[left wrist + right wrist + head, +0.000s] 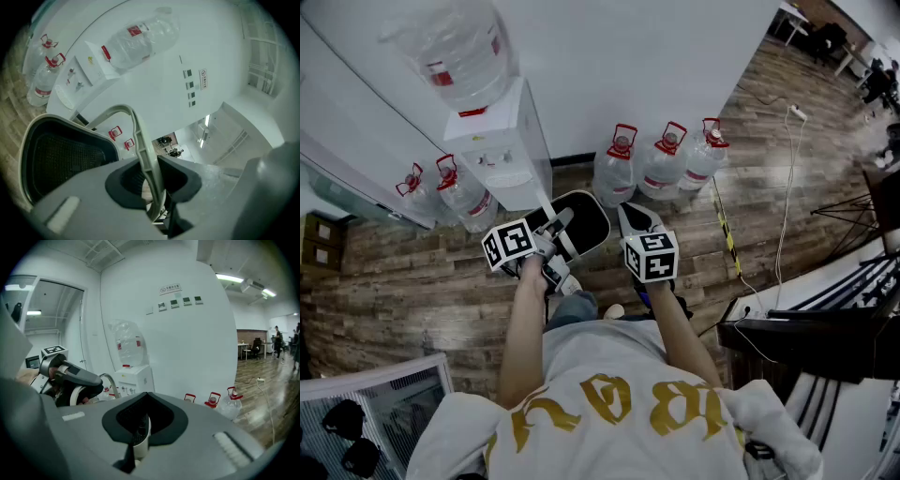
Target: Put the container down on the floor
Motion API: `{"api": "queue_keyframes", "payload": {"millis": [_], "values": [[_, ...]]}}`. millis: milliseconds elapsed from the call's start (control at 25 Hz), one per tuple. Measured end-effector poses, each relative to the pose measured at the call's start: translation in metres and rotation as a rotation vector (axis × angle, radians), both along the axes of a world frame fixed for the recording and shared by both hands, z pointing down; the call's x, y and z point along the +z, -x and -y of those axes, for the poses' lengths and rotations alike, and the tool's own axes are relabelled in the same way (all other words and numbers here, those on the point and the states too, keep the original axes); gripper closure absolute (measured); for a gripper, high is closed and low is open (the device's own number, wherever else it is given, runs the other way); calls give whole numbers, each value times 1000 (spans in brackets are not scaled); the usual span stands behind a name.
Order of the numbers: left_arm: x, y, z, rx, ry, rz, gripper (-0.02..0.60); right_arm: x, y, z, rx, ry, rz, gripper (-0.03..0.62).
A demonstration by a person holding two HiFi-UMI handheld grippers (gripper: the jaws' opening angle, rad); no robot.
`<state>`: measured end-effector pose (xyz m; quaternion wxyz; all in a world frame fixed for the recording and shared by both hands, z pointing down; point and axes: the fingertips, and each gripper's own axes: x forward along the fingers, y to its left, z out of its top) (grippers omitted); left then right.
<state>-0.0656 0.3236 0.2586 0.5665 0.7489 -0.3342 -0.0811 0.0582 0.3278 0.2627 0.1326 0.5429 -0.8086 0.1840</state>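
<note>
White shirt with gold lettering fills the bottom of the head view. Beyond it, both forearms reach forward. The left gripper and right gripper hold the container between them – a black basket with a pale rim, raised above the wooden floor, in front of a water dispenser and a row of bottles.

Left gripper view: jaws clamped on the container's pale handle, with the black mesh interior at left.

Right gripper view: jaws closed on the container's pale rim – the left gripper is visible at left, dispenser behind.
</note>
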Motion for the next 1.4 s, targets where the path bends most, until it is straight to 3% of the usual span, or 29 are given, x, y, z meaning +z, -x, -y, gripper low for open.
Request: {"api": "queue_keyframes", "payload": {"millis": [960, 1400], "values": [[-6, -4, 6, -20, 3, 15, 514, -3, -3, 13, -25, -9, 52, 566], [23, -6, 76, -3, 71, 10, 514, 26, -2, 83, 0, 66, 69, 566]]}}
